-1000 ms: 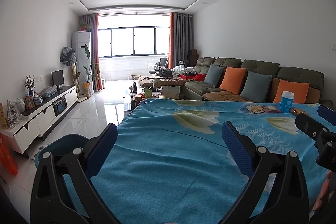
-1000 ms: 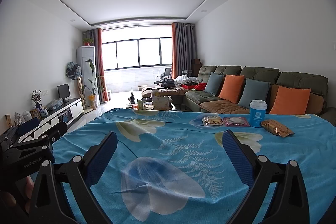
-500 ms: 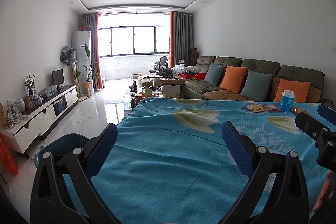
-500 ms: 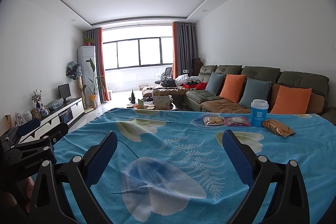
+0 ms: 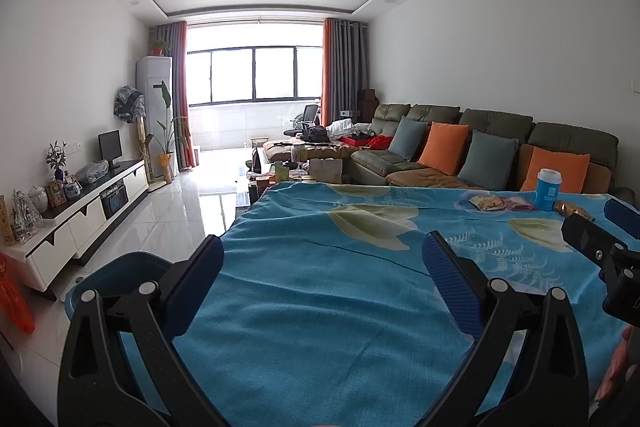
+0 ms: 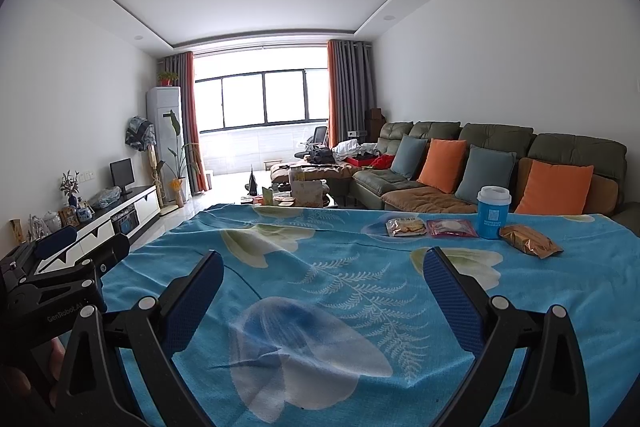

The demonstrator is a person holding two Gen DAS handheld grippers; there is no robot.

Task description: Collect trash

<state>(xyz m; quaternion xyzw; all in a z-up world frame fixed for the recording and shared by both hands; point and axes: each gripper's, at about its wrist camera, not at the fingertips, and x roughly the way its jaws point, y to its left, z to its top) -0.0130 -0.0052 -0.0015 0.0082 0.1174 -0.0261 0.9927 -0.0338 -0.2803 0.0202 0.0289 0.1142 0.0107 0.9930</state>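
Note:
On the far right of the blue flowered tablecloth (image 6: 320, 267) lie a clear snack packet (image 6: 405, 227), a red packet (image 6: 452, 228) and a golden-brown wrapper (image 6: 530, 246), with a blue paper cup (image 6: 493, 211) standing between them. The cup (image 5: 548, 189) and packets (image 5: 487, 203) also show in the left wrist view. My right gripper (image 6: 320, 291) is open and empty over the near cloth, well short of the trash. My left gripper (image 5: 320, 279) is open and empty over the table's left part. A dark blue bin (image 5: 120, 271) stands on the floor by the table's left edge.
Behind the table is a green sofa (image 6: 500, 163) with orange and grey cushions. A cluttered coffee table (image 5: 288, 171) stands beyond the table's far edge. A white TV cabinet (image 5: 92, 203) runs along the left wall. Each gripper shows at the edge of the other's view.
The right gripper has drifted slightly left, so the trash sits a little further right in its view. The left gripper has barely moved. Both stay open.

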